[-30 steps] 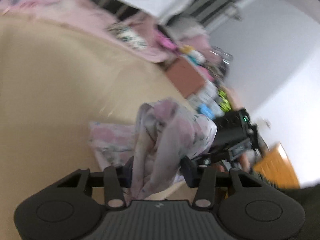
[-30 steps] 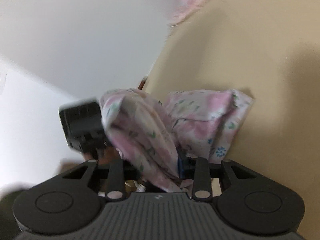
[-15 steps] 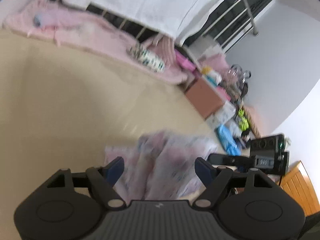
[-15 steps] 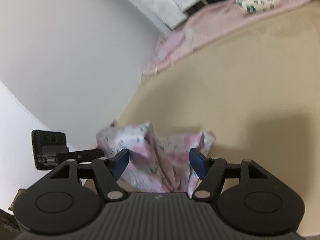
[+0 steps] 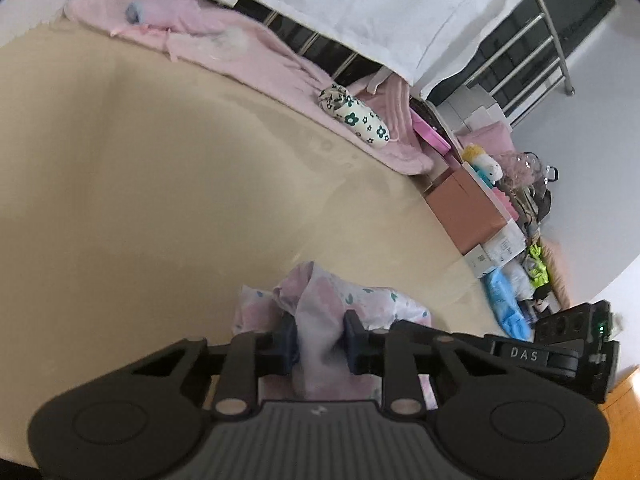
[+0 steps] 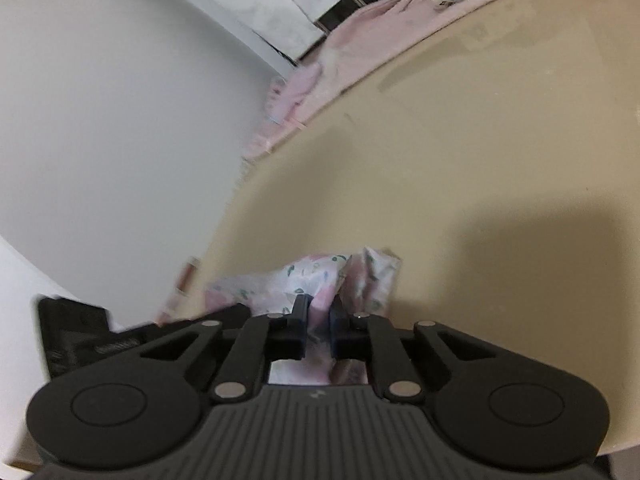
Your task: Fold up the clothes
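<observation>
A wide beige bed surface (image 5: 168, 184) fills most of both views, smooth and bare across its middle. Along its far edge lies a rumpled pink blanket (image 5: 256, 52), running from far left toward the right, with a small cream pillow with dark green flowers (image 5: 354, 118) resting on it. Behind the blanket hangs a white sheet (image 5: 380, 8) over a metal rail frame (image 5: 532, 60). To the right of the bed, on the floor side, stands a brown cardboard box (image 5: 468, 208) among a clutter of packets and a blue bag (image 5: 506, 308). In the right wrist view a pale wall (image 6: 112, 120) borders the bed on the left.

At the near edge of the bed sits the task's thing, a bunched garment of pale pink floral cloth (image 5: 340, 300), crumpled into a loose heap with folds standing up.

The left gripper (image 5: 320, 340) has just been closing its jaws, and a thick fold of the garment now stands clamped between the two dark blue pads. The right gripper (image 6: 318, 330) appears just to the right of the left one in the left wrist view. Its jaws have likewise just been closing and now pinch a thin fold of the same cloth, the pads nearly meeting.
</observation>
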A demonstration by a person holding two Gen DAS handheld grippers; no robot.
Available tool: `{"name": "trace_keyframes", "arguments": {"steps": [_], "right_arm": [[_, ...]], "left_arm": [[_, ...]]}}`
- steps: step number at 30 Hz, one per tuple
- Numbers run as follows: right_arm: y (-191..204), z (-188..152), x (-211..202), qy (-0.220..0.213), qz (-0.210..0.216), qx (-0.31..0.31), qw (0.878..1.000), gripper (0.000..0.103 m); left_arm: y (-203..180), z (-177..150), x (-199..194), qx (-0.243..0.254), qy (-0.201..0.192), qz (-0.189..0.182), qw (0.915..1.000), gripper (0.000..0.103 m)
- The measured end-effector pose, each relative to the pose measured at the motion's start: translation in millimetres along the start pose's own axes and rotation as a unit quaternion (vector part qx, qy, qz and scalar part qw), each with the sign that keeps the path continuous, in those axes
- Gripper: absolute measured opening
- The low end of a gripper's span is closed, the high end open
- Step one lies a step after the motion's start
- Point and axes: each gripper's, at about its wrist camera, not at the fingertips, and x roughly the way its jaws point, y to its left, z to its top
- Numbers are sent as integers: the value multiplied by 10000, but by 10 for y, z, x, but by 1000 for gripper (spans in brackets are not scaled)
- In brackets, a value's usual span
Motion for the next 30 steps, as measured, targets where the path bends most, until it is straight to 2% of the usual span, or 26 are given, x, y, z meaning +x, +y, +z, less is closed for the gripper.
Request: {"name": "trace_keyframes", "arguments": {"steps": [2, 3, 5, 7, 10, 13, 15, 16, 17, 19, 21, 24, 26, 28, 30], "right_arm": [[74, -49, -12, -83, -192, -286, 9994, 16], [122, -54, -37, -141, -280, -435, 9986, 20], [230, -37, -139, -385, -454, -750, 9954, 40], [343, -44, -282, -728, -607, -1106, 9893, 40], [536, -65, -438, -1194, -766, -1645, 9761, 40], [759, -131, -354, -1385, -671, -2212, 9630, 33], [872, -245, -188, -1259, -633, -2635, 9543, 30], [883, -299, -79, -1168, -736, -2750, 9515, 27], [892, -352, 31, -1075, -841, -2853, 9487, 23], [850, -435, 203, -931, -1006, -2829, 9493, 22], [807, -526, 262, -938, -1079, -2813, 9489, 20], [805, -596, 275, -1035, -1158, -2892, 9446, 20], [825, -536, 260, -1016, -1130, -2797, 9480, 21], [848, -448, 131, -1340, -933, -2614, 9513, 21], [811, -361, 158, -1345, -1049, -2515, 9527, 21]], "left_arm": [[-20, -7, -17, 124, -53, 34, 9999, 40], [-30, -1, -38, 211, -54, 23, 9998, 42], [-36, 13, -90, 341, -67, 26, 9994, 54], [-44, 62, -199, 364, -226, 121, 9990, 56], [-172, 119, -437, 470, -844, 400, 9945, 51], [-465, 48, -529, 864, -1390, 416, 9856, 36], [-579, -57, -386, 1039, -1239, 658, 9846, 26], [-570, -126, -297, 1017, -1173, 848, 9842, 15], [-553, -198, -206, 979, -1110, 1048, 9834, 10], [-446, -344, -81, 858, -1092, 1298, 9818, 8], [-348, -442, -59, 740, -1196, 1263, 9820, 8], [-364, -481, -61, 841, -1276, 1334, 9792, 8], [-341, -459, -73, 848, -1248, 1271, 9804, 8], [-296, -442, -87, 823, -1211, 1187, 9821, 9], [-253, -417, -120, 696, -1212, 1085, 9842, 9]]}}
